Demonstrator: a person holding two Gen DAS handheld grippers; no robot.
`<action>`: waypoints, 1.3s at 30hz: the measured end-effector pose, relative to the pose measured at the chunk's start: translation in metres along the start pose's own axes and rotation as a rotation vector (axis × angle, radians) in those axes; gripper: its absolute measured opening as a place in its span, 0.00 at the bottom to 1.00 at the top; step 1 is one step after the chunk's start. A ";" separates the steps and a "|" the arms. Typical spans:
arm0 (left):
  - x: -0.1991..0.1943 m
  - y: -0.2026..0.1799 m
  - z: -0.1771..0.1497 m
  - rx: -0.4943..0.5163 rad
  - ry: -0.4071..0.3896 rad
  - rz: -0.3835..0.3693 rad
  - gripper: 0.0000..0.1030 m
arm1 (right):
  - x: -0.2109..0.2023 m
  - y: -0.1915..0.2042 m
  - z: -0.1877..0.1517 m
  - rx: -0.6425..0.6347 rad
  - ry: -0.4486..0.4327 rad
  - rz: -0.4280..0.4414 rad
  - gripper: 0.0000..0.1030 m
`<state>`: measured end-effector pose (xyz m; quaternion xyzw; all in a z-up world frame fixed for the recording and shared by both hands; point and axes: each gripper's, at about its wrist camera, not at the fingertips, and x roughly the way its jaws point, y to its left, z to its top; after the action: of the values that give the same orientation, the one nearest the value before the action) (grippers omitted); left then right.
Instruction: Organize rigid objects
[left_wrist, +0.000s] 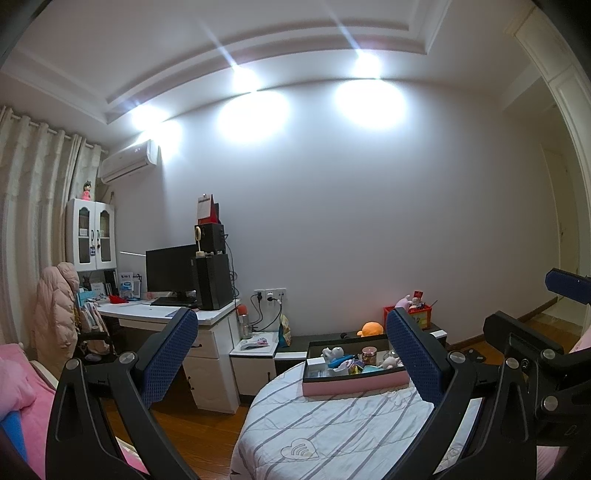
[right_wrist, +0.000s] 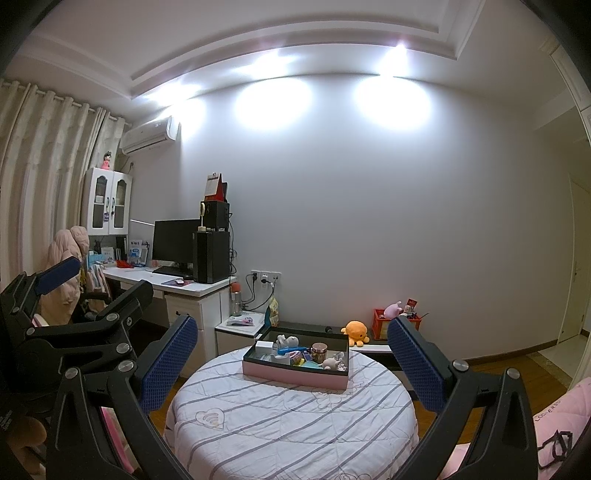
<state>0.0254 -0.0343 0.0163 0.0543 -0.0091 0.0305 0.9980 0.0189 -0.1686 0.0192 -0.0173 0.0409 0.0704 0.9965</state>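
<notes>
Jaws spread on left gripper (left_wrist: 291, 354) and right gripper (right_wrist: 291, 360), empty; pink tray (right_wrist: 295, 376) at 12 o'clock, small trinkets likely light, stiff; pinch sides.

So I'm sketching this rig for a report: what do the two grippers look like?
Both the left gripper and the right gripper have black angular linkage arms with round silver bolts, and flat fingers faced with dimpled blue padding. No cables or sleeves show.
</notes>
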 end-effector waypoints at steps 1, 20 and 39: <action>0.000 0.000 0.000 -0.001 -0.002 0.000 1.00 | 0.002 -0.001 0.000 0.000 0.002 0.000 1.00; -0.006 0.004 -0.002 0.009 0.002 0.005 1.00 | 0.009 -0.005 -0.005 -0.002 0.020 -0.003 1.00; -0.006 0.010 -0.004 0.010 0.010 -0.002 1.00 | 0.011 -0.005 -0.007 -0.004 0.031 -0.008 1.00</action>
<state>0.0187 -0.0239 0.0132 0.0589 -0.0039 0.0296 0.9978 0.0304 -0.1719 0.0118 -0.0208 0.0559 0.0662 0.9960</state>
